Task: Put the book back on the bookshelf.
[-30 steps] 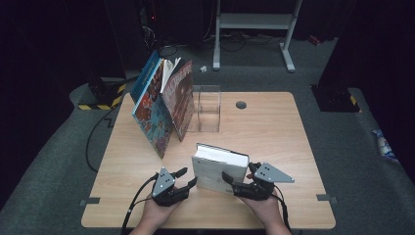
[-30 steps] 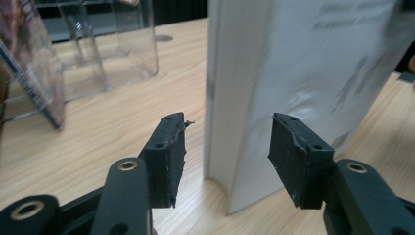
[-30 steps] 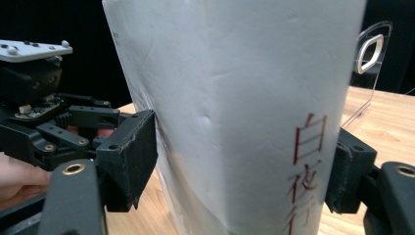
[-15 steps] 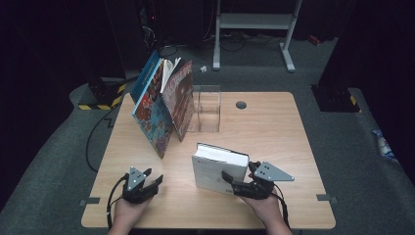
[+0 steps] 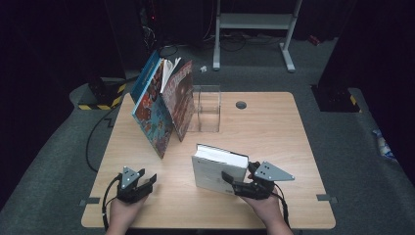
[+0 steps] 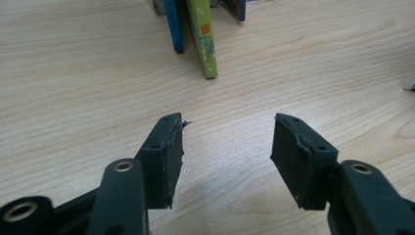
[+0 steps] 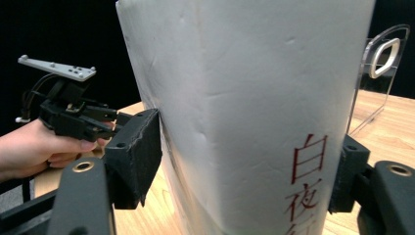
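White book [image 7: 244,98] spine, right gripper view: red characters 白夜 running downward, third character cut off at frame edge. Green book [image 6: 205,36] spine, left gripper view: small orange label, unreadable.

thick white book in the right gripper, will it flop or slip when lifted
The thick white book with red characters on its spine is probably stiff and fairly heavy. The right gripper clamps its smooth covers near the spine, so it may slip or fan open.
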Motion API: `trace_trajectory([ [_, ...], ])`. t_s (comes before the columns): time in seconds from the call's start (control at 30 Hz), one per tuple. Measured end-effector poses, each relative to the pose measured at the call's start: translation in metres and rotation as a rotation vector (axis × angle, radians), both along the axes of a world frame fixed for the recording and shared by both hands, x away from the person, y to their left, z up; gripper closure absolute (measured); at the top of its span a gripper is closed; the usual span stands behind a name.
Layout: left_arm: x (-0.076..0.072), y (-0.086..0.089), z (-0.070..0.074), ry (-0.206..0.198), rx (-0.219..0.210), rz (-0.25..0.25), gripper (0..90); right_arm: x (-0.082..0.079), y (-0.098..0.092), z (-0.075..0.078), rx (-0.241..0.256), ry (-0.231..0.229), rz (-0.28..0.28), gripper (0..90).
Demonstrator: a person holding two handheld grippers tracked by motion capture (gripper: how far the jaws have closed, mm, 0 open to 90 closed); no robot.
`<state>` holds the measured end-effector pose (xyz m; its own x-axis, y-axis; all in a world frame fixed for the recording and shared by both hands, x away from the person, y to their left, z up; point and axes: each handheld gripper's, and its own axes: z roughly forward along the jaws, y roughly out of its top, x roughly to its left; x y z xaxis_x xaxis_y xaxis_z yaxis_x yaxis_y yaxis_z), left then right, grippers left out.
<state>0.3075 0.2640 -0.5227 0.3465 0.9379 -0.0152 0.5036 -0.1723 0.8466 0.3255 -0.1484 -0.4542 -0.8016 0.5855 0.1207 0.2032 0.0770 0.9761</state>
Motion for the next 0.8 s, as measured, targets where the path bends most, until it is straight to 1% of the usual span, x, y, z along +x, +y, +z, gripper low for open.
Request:
trace_trajectory([
  [0.07,0.001,0.001,0.000,0.002,-0.002,0.006,45.3,-0.002,-0.001,0.000,0.001,-0.005,0.006,32.2],
  [0.1,0.002,0.001,0.000,0.004,-0.005,0.008,45.2,-0.003,-0.001,-0.001,-0.002,-0.011,0.009,36.1],
  [0.13,0.002,0.002,0.000,0.004,-0.004,0.008,45.2,-0.003,-0.001,-0.001,-0.002,-0.011,0.009,36.1],
  [0.17,0.002,0.002,0.000,0.006,-0.005,0.010,45.3,-0.004,-0.002,-0.001,-0.005,-0.018,0.011,38.4],
  [0.2,0.002,0.002,0.000,0.007,-0.008,0.010,45.2,-0.006,-0.002,-0.002,-0.011,-0.031,0.012,43.7],
  [0.23,0.003,0.003,0.000,0.008,-0.007,0.009,45.2,-0.006,-0.002,-0.002,-0.011,-0.031,0.012,43.7],
  [0.3,0.003,0.003,0.000,0.009,-0.008,0.009,45.3,-0.009,-0.001,-0.002,-0.023,-0.049,0.013,50.5],
  [0.33,0.004,0.003,0.000,0.008,-0.006,0.008,45.2,-0.010,0.000,-0.003,-0.024,-0.055,0.012,51.7],
  [0.37,0.004,0.003,0.000,0.006,0.001,0.010,45.2,-0.011,0.001,-0.003,-0.022,-0.061,0.006,52.3],
  [0.43,0.004,0.003,0.000,0.006,0.007,0.015,45.3,-0.015,0.004,-0.003,-0.042,-0.091,0.009,53.0],
  [0.5,0.005,0.003,0.000,0.012,0.023,0.023,45.2,-0.018,0.008,-0.003,-0.053,-0.111,-0.005,53.2],
  [0.6,0.005,0.004,0.000,0.015,0.042,0.033,44.6,-0.018,0.010,-0.003,-0.065,-0.119,-0.039,53.3],
  [0.77,0.006,0.006,-0.001,0.023,0.074,0.055,41.1,-0.015,0.008,-0.005,-0.060,-0.120,-0.102,53.3],
  [0.8,0.006,0.007,-0.001,0.023,0.075,0.058,40.3,-0.013,0.007,-0.004,-0.061,-0.119,-0.116,53.2],
])
